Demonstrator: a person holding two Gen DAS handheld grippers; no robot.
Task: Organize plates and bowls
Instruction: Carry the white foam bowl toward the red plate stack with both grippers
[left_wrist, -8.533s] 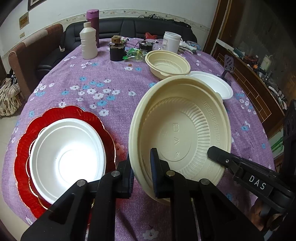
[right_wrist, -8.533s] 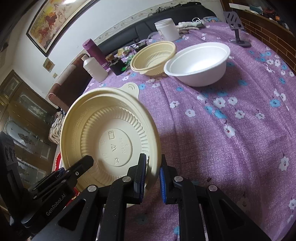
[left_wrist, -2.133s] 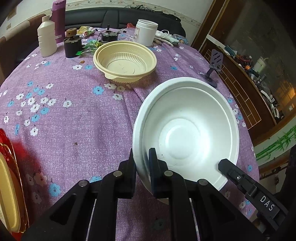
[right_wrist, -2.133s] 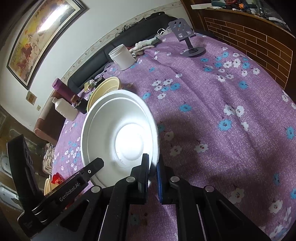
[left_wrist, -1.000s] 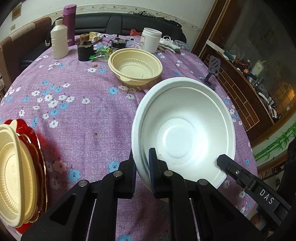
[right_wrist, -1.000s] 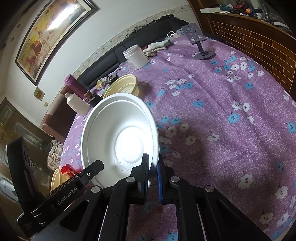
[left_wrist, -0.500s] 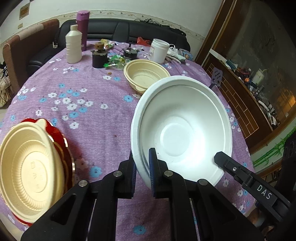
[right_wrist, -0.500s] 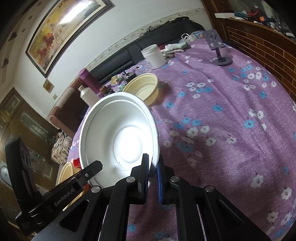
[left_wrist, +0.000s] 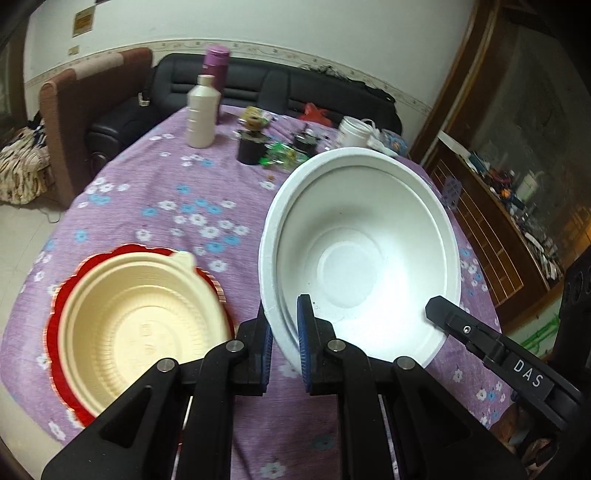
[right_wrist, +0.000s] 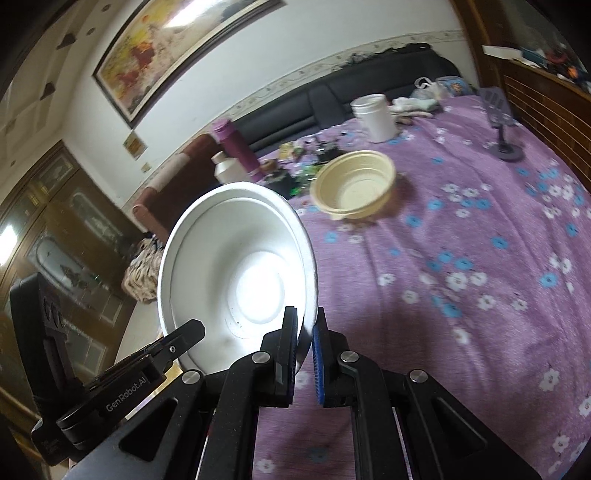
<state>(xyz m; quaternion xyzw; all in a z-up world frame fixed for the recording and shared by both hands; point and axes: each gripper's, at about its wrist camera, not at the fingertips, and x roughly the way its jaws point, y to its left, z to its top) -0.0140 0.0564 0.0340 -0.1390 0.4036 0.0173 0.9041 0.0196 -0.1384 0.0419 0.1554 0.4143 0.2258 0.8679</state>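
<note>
A white foam bowl (left_wrist: 362, 254) hangs tilted above the purple flowered tablecloth (left_wrist: 166, 206). My left gripper (left_wrist: 283, 343) is shut on its near left rim, and my right gripper (right_wrist: 304, 347) is shut on the opposite rim of the same white foam bowl (right_wrist: 240, 273). Each gripper's fingers show at the edge of the other's view. To the lower left a cream ribbed bowl (left_wrist: 140, 325) rests on a red scalloped plate (left_wrist: 59, 350). A second cream bowl (right_wrist: 354, 184) stands alone further back on the table.
At the table's far end stand a white bottle (left_wrist: 201, 112), a purple flask (left_wrist: 216, 70), a dark cup (left_wrist: 251, 147), a white jar (right_wrist: 373, 116) and small clutter. A phone stand (right_wrist: 504, 123) sits near the right edge. A black sofa (left_wrist: 229, 85) lies behind the table.
Both grippers have carried the white bowl up and to the left across the table. The red plate with the cream bowl has come into fuller view, and the lone cream bowl is farther off.
</note>
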